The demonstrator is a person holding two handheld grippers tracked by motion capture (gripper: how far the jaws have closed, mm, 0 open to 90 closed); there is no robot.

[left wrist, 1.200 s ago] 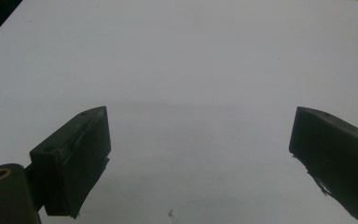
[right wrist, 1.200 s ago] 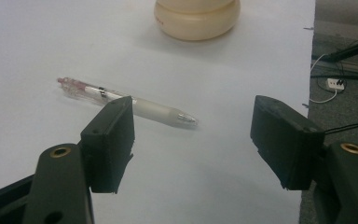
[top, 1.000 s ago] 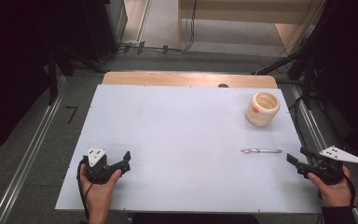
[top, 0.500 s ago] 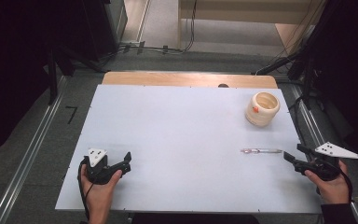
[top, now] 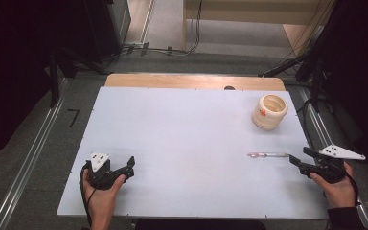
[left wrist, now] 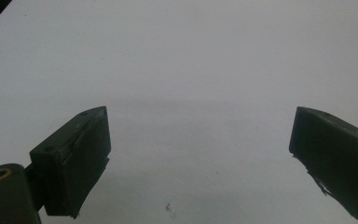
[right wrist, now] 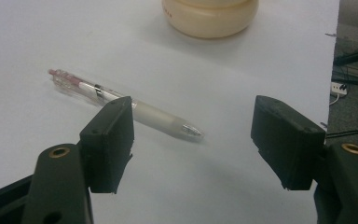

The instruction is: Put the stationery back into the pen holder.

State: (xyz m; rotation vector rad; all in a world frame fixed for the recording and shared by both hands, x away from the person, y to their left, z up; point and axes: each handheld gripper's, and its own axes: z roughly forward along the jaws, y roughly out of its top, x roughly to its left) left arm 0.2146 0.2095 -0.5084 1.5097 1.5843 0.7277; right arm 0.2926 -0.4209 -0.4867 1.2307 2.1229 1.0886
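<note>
— White, matte tabletop (top: 182,139); what lies on it?
— One clear-barrelled pen (right wrist: 126,105) with a frosted grip, lying flat just before the right gripper (right wrist: 193,140), tip toward it, long axis running away from that gripper.
— And the jaws?
— Spread wide, empty. The left gripper (left wrist: 200,154) also gapes, well apart from the pen. A ribbed cream cup (top: 269,111) stands beyond the pen.
</note>
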